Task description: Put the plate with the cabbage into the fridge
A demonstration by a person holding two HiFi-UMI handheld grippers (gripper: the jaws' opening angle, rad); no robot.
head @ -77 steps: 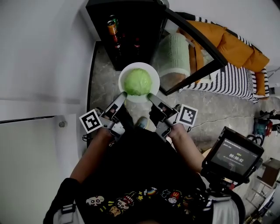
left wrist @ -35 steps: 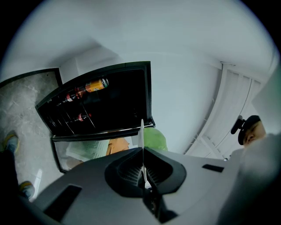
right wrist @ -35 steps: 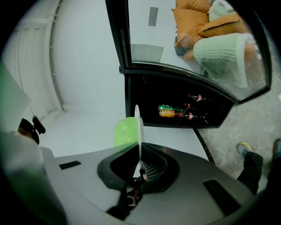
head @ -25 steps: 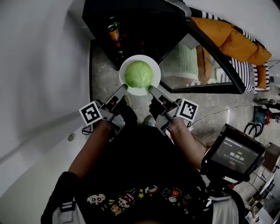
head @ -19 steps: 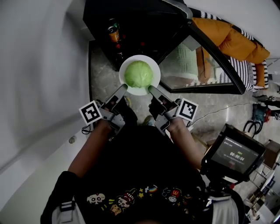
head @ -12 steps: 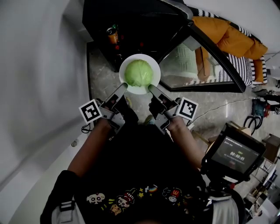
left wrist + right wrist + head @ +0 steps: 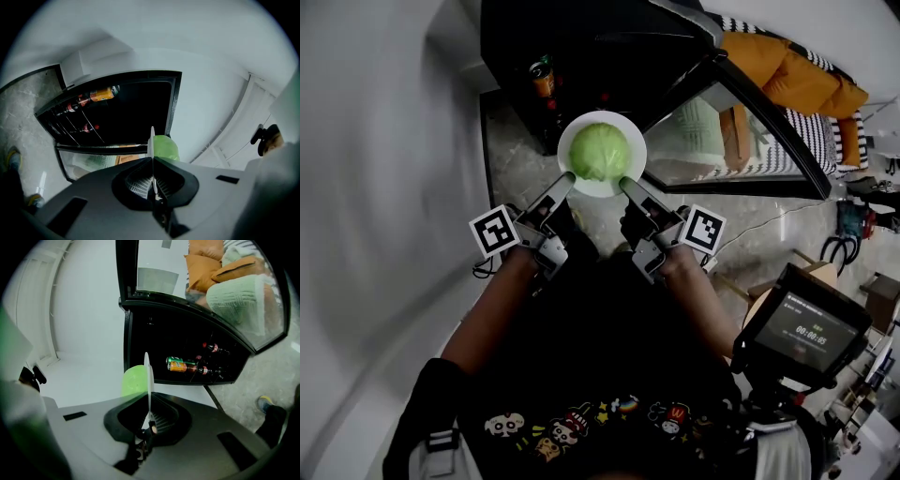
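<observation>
Both left gripper [image 7: 567, 181] and right gripper [image 7: 625, 184] pinch your round white plate [image 7: 602, 191] of green cabbage [image 7: 599, 151] — grey marbled floor [image 7: 511, 159] below, open black fridge [image 7: 581, 47] ahead.

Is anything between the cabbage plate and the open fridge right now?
Nothing visible. The round white plate with the green cabbage, pinched by the left gripper and right gripper, faces the open black fridge. Its glass door stands off to the right; the orange drink can sits inside at the left.

Strong fisheye bending, black vignette in both gripper views; fridge [image 7: 600, 52] interior read near-black, left wall [image 7: 375, 187] was motion-smeared.
</observation>
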